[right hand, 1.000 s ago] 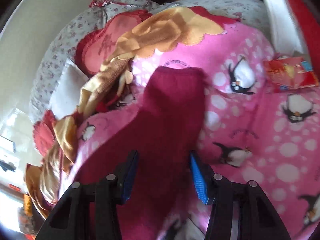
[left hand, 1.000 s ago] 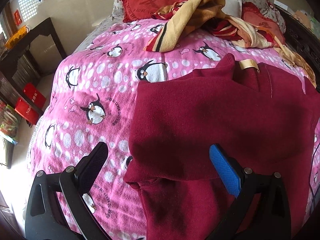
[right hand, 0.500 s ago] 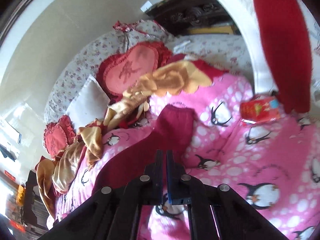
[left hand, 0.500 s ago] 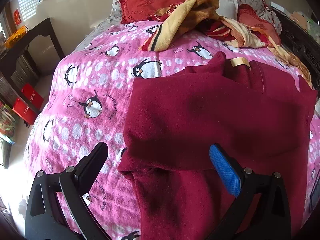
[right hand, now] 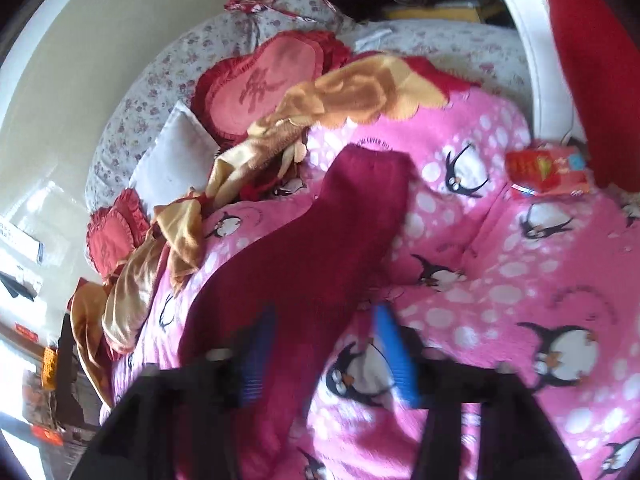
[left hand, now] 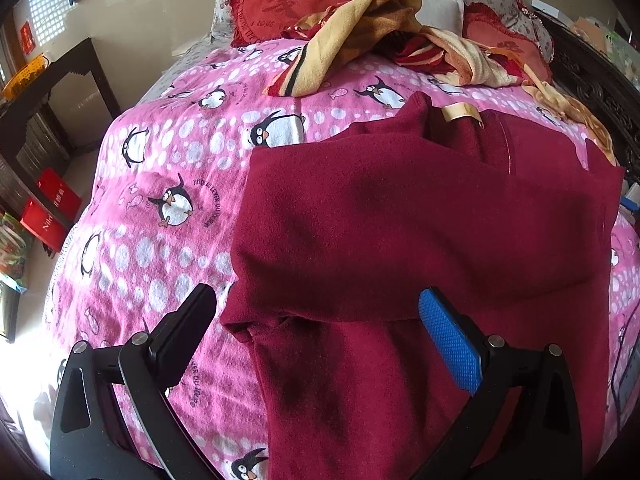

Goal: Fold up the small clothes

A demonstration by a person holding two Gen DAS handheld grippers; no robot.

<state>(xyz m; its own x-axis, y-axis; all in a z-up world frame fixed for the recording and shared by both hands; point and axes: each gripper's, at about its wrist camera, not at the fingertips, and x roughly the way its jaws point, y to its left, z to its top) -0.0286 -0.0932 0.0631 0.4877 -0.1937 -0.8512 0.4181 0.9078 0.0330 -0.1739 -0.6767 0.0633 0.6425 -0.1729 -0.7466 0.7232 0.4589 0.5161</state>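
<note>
The dark red sweater [left hand: 420, 240] lies part-folded at centre frame on the pink blanket [left hand: 168, 184], left gripper [left hand: 318, 332] wide open above it, right gripper [right hand: 322, 354] opening, sleeve [right hand: 352, 220] released; smoothing probably follows.

bedspread [left hand: 160, 168]: "JUSQU'AU LEVER DU JOUR" | cushion [left hand: 280, 4]: "I LOVE"

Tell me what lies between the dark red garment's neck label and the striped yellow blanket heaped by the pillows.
Left wrist view: only bare pink penguin bedspread separates the label from the blanket.
</note>
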